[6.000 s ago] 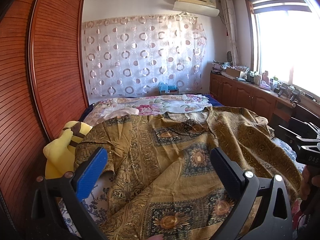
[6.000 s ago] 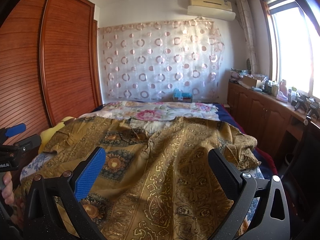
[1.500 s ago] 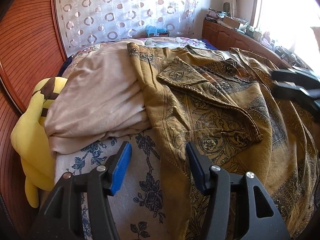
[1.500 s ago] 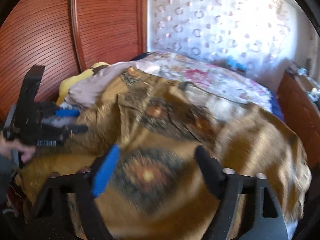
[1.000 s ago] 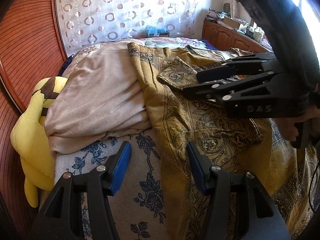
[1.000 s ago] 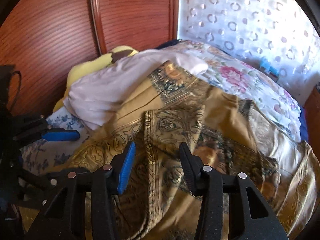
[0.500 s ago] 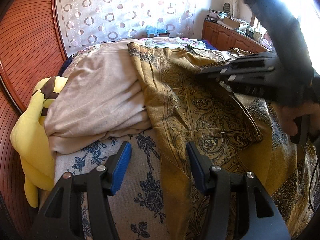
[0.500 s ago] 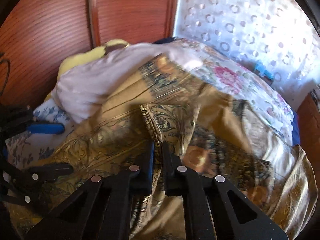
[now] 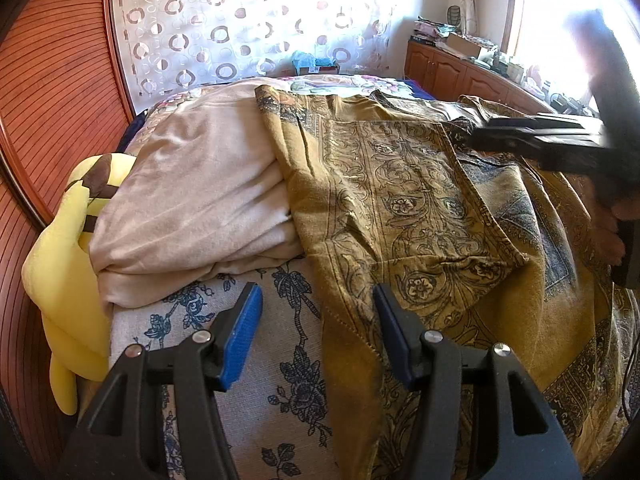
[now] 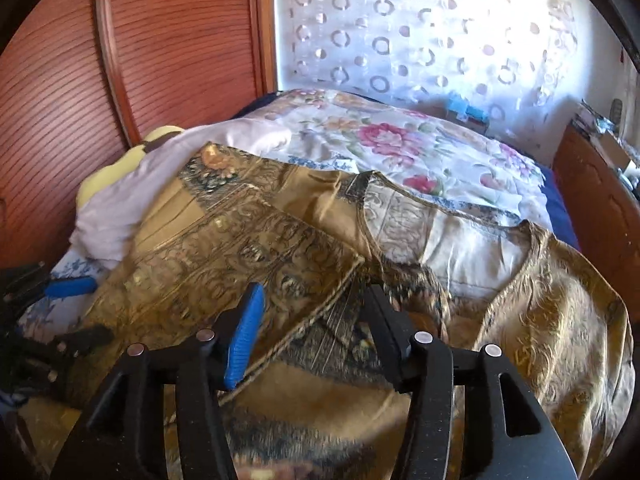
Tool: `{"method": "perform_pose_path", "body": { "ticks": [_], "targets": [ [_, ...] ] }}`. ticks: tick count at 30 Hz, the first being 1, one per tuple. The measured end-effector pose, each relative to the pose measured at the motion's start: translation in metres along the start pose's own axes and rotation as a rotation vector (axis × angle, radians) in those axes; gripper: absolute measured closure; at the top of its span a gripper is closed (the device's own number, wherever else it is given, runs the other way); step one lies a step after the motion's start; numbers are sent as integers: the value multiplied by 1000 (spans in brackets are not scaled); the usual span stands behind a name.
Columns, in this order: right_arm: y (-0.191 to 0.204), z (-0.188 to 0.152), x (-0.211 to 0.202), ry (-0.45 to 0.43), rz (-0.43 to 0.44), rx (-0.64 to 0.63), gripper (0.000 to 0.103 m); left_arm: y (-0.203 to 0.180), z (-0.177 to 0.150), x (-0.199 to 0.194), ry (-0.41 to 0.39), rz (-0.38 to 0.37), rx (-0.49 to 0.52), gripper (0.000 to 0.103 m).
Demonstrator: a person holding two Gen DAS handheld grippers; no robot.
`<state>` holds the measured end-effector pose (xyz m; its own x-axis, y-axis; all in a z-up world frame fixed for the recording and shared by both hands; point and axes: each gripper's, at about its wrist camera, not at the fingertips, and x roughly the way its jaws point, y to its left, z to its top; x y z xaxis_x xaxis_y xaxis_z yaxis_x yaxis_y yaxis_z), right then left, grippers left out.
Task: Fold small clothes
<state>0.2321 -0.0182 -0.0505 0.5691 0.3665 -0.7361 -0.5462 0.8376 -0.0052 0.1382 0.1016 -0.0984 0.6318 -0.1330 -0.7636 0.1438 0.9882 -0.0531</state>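
So the gold patterned garment (image 9: 400, 200) is spread across the bed (image 9: 280, 360), long axis running away toward the curtain (image 9: 240, 20), one flap folded over its middle. A beige blanket (image 9: 192, 200) is bunched against its left edge, with a yellow plush (image 9: 60, 240) wedged by the wooden wardrobe (image 10: 180, 40). The left gripper (image 9: 316, 328) hovers over the garment's near-left hem, jaws apart, nothing in them. The right gripper (image 10: 312, 320) has just been opening its jaws; the flap's edge lies loose under them.
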Motion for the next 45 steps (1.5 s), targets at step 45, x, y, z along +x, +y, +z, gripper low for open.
{"method": "perform_pose_path", "body": {
  "ticks": [45],
  "targets": [
    [-250, -176, -181, -48, -293, 387, 21, -82, 31, -61, -262, -83, 45, 45]
  ]
}}
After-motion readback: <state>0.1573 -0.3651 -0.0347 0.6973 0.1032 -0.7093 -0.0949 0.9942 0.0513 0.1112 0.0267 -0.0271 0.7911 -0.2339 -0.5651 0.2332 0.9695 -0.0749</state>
